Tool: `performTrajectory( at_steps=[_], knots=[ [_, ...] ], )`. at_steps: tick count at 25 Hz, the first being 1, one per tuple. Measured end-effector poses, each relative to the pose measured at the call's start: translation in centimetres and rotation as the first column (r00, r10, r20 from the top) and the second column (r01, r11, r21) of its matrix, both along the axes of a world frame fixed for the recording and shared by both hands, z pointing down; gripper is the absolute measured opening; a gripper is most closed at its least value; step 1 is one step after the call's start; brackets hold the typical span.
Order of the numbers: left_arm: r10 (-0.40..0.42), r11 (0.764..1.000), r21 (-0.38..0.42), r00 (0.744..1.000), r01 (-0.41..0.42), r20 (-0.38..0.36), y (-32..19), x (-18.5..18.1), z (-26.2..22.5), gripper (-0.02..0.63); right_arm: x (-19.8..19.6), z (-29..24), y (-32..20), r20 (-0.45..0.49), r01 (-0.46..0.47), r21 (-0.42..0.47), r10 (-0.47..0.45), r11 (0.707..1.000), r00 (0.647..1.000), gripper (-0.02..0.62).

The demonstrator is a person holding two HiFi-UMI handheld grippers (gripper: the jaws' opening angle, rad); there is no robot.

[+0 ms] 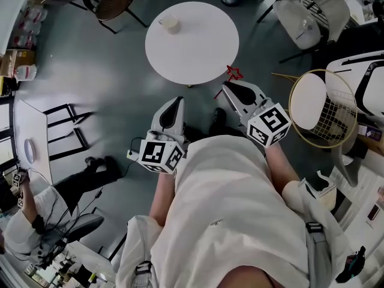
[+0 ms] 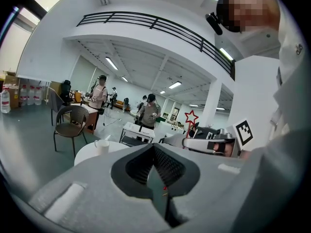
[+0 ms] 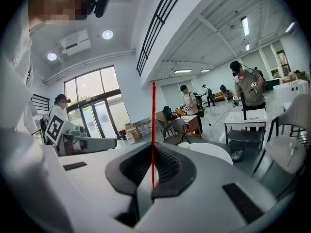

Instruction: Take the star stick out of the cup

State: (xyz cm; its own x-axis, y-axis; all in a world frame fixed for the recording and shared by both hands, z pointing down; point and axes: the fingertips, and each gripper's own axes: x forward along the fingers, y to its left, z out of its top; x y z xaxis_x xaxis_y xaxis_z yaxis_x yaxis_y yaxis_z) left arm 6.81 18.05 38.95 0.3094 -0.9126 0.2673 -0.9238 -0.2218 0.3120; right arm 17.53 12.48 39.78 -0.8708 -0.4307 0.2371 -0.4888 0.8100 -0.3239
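In the head view my right gripper (image 1: 231, 86) is shut on the star stick (image 1: 233, 73), a thin red stick with a red outlined star on top, held in the air past the near edge of the round white table (image 1: 198, 47). The white cup (image 1: 170, 23) stands alone on the table's far left side. My left gripper (image 1: 176, 104) is shut and empty, lower and to the left. In the right gripper view the red stick (image 3: 153, 125) rises straight up from the closed jaws. The left gripper view shows the star (image 2: 191, 116) and the cup (image 2: 102, 145).
A round wire-frame chair (image 1: 324, 107) stands close on the right, with a white chair (image 1: 309, 17) beyond it. A dark chair (image 1: 114, 2) stands at the far left of the table. A white desk (image 1: 30, 143) and a seated person (image 1: 36, 215) are at the left. Several people stand further off (image 2: 148, 111).
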Motion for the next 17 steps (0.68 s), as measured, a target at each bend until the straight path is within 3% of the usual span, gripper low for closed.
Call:
performTrajectory(
  at_steps=[17],
  knots=[
    [0.009, 1.0, -0.009, 1.0, -0.009, -0.01, 0.6, 1.2, 0.6, 0.009, 1.0, 0.9, 0.6, -0.055, -0.026, 0.008, 0.026, 1.0, 0.998, 0.02]
  ],
)
